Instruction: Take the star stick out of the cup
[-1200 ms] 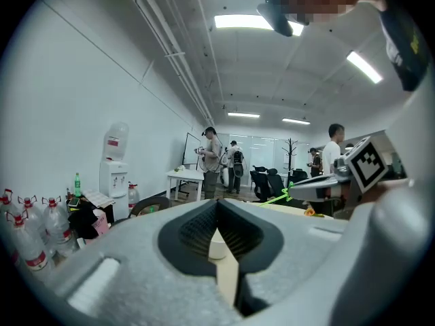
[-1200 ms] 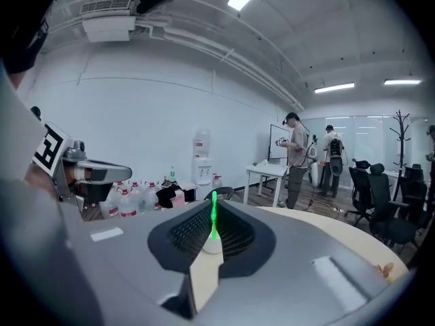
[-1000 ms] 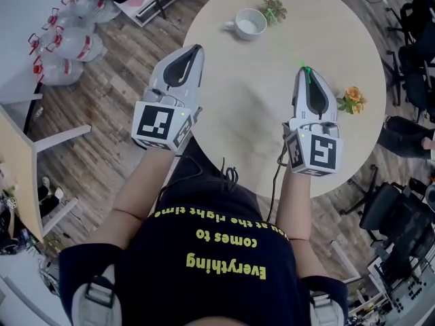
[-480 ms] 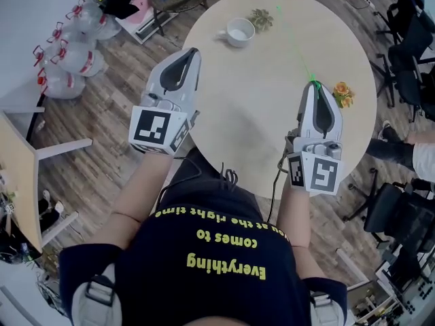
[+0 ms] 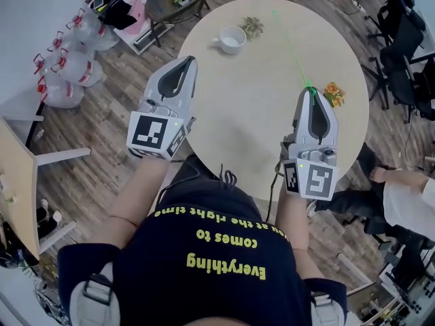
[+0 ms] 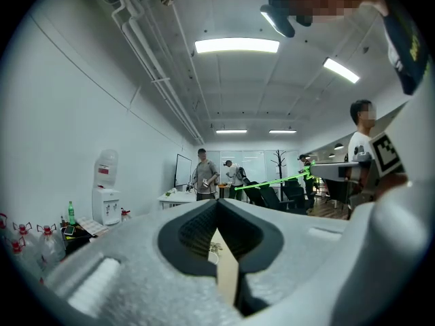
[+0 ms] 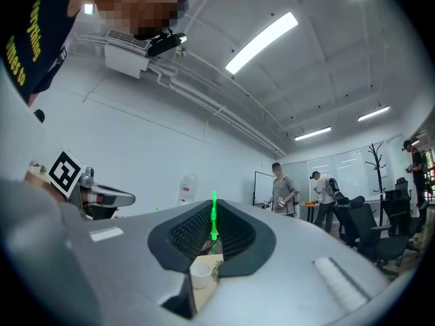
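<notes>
A white cup [image 5: 231,39] stands on the far side of the round beige table [image 5: 251,114]. My right gripper [image 5: 309,92] is shut on a thin glowing green stick [image 5: 291,49], which slants from its tips toward the far table edge, clear of the cup. In the right gripper view the green stick [image 7: 213,217] rises between the closed tips and the cup [image 7: 200,275] shows below. My left gripper [image 5: 188,60] hangs shut and empty over the table's left edge, near the cup. The green stick [image 6: 272,180] shows in the left gripper view too.
A small green plant sprig [image 5: 253,26] lies next to the cup and an orange flower [image 5: 332,94] lies at the right rim. Water bottles [image 5: 64,66] stand on the wood floor to the left; chairs [image 5: 401,53] and a seated person [image 5: 401,195] are to the right.
My right gripper has drawn away from the cup, toward the right rim, taking the green stick with it; more of the stick now shows. The left gripper has barely moved.
</notes>
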`<state>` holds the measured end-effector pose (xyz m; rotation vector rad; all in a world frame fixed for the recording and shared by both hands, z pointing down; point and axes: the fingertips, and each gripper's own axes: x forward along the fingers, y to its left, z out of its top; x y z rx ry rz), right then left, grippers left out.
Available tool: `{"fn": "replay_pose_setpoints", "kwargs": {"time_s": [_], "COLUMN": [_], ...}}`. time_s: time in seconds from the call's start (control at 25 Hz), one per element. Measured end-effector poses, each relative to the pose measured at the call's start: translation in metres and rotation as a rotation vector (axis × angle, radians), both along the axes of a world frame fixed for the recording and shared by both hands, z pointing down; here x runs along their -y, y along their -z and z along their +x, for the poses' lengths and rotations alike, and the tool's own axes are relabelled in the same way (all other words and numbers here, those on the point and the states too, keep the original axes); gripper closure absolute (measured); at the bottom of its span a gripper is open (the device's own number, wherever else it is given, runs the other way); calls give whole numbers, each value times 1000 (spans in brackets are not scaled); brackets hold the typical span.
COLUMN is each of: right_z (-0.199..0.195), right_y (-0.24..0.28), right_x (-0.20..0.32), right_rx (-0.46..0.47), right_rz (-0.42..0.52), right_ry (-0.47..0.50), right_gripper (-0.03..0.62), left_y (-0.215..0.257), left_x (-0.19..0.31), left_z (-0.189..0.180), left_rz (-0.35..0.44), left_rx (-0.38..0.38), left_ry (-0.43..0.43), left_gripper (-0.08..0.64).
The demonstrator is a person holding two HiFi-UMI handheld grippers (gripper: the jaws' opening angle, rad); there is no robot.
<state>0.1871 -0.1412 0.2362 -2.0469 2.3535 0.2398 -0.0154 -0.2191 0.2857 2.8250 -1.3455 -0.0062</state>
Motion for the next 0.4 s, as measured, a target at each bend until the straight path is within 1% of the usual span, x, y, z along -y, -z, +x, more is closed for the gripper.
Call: {"fn": "replay_pose_setpoints", "kwargs": {"time_s": [0.4], "right_z": [4], "right_y": [4], "right_x": [-3], "right_rx": [-3], "right_rz": [18], "right_ry": [-1], "right_gripper": [563], "left_y": [0], "left_x": [-3], "left_z": [8], "left_rz": [-4], "left_rx": [5], "left_ry": [-11], "left_gripper": [557]}}
